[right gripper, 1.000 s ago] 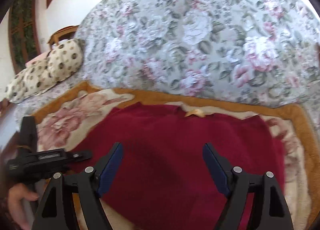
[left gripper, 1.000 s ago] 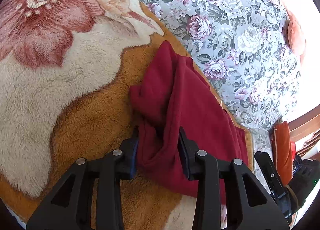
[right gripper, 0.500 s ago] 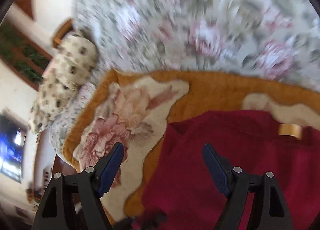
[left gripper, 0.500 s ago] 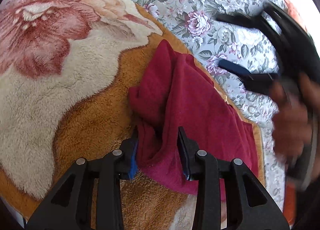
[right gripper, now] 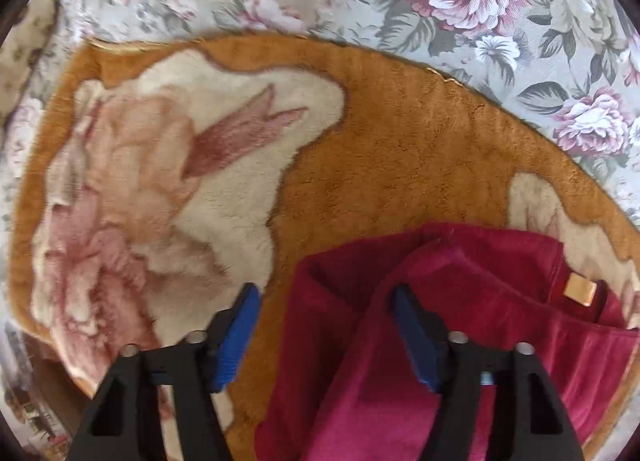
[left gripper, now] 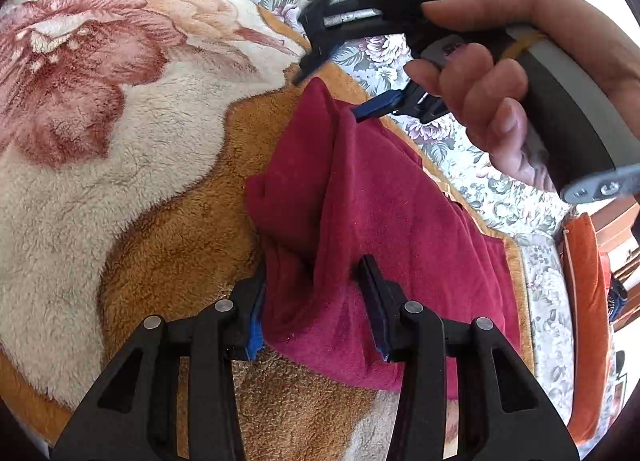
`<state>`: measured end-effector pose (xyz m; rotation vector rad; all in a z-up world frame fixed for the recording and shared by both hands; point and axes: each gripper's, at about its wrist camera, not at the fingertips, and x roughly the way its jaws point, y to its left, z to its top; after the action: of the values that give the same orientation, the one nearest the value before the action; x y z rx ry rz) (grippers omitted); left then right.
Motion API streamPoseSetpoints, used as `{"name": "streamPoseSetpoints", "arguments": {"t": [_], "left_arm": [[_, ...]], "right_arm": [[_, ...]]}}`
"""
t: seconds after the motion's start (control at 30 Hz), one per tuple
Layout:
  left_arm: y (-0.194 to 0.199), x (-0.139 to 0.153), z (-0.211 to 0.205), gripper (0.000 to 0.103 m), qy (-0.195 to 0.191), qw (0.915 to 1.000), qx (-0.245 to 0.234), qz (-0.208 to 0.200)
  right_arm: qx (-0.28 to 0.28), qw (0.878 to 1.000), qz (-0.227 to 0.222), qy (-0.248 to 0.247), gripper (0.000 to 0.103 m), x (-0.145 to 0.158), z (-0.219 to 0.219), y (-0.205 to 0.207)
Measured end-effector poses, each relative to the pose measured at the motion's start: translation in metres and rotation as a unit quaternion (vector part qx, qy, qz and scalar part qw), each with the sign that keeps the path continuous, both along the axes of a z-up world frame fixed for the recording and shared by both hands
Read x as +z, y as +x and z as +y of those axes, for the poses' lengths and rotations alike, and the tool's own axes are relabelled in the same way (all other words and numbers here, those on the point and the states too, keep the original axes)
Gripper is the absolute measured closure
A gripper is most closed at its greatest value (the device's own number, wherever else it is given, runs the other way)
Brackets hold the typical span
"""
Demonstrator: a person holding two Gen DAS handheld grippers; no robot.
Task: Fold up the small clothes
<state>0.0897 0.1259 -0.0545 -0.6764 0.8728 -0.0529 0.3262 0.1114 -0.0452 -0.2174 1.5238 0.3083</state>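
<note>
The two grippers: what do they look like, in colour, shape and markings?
Both the left gripper and the right gripper have black triangular cut-out fingers with silver rivets and blue pads. The right one has a black and grey handle.

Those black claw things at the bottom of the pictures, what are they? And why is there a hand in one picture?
They are grabbing tools, one in each of a person's hands, each with a small camera looking out along its two fingers.

One picture comes from the left gripper. Its fingers pinch a bunched fold of the dark red cloth, a small garment to be folded. The hand there is the person's other hand, bringing the right gripper to the cloth's far corner.

The other picture comes from that right gripper, looking almost straight down. Its fingers have just been closing, with the cloth's corner between them, not yet squeezed.

The cloth lies on a fluffy orange blanket with big flowers, over a flowered sheet.
</note>
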Motion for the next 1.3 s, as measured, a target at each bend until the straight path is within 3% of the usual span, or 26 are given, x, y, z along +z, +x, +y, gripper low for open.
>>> {"name": "streamPoseSetpoints", "arguments": {"t": [0.03,0.2,0.3,0.37,0.47,0.57,0.67,0.8,0.97,1.1,1.3], "left_arm": [[0.000,0.000,0.001,0.062,-0.002,1.0000,0.000,0.000],[-0.001,0.000,0.002,0.062,-0.008,1.0000,0.000,-0.001],[0.000,-0.001,0.003,0.062,-0.010,0.9999,0.000,-0.002],[0.000,-0.002,0.005,0.062,-0.015,0.9999,0.002,-0.004],[-0.004,-0.002,0.011,0.064,-0.025,0.9996,0.005,-0.008],[-0.011,-0.001,0.019,0.078,-0.025,0.9996,0.009,-0.012],[-0.018,0.009,0.017,0.084,-0.008,0.9994,0.011,-0.030],[-0.031,0.032,-0.001,0.088,0.040,0.9967,0.002,-0.071],[-0.040,0.051,-0.015,0.088,0.020,0.9957,-0.022,-0.088],[-0.045,0.075,-0.057,0.089,0.028,0.9882,-0.088,-0.122],[-0.043,0.091,-0.140,0.089,0.024,0.9751,-0.176,-0.133]], "right_arm": [[-0.003,1.000,0.005,-0.013,0.052,-0.003,0.002,0.002],[0.012,0.999,0.002,-0.036,0.058,-0.006,0.012,0.003],[0.016,0.999,-0.005,-0.050,0.074,-0.006,0.018,0.000],[0.014,0.999,-0.009,-0.043,0.086,-0.004,0.016,-0.001],[0.002,1.000,-0.014,-0.007,0.093,0.002,0.000,-0.003],[-0.026,0.998,-0.016,0.048,0.094,0.011,-0.023,-0.005],[-0.047,0.994,-0.027,0.099,0.095,0.022,-0.046,-0.010],[-0.064,0.985,-0.052,0.153,0.095,0.044,-0.078,-0.021],[-0.069,0.977,-0.079,0.184,0.095,0.082,-0.126,-0.028],[-0.078,0.972,-0.099,0.196,0.096,0.099,-0.178,-0.034],[-0.114,0.964,-0.123,0.204,0.096,0.111,-0.282,-0.049]]}}
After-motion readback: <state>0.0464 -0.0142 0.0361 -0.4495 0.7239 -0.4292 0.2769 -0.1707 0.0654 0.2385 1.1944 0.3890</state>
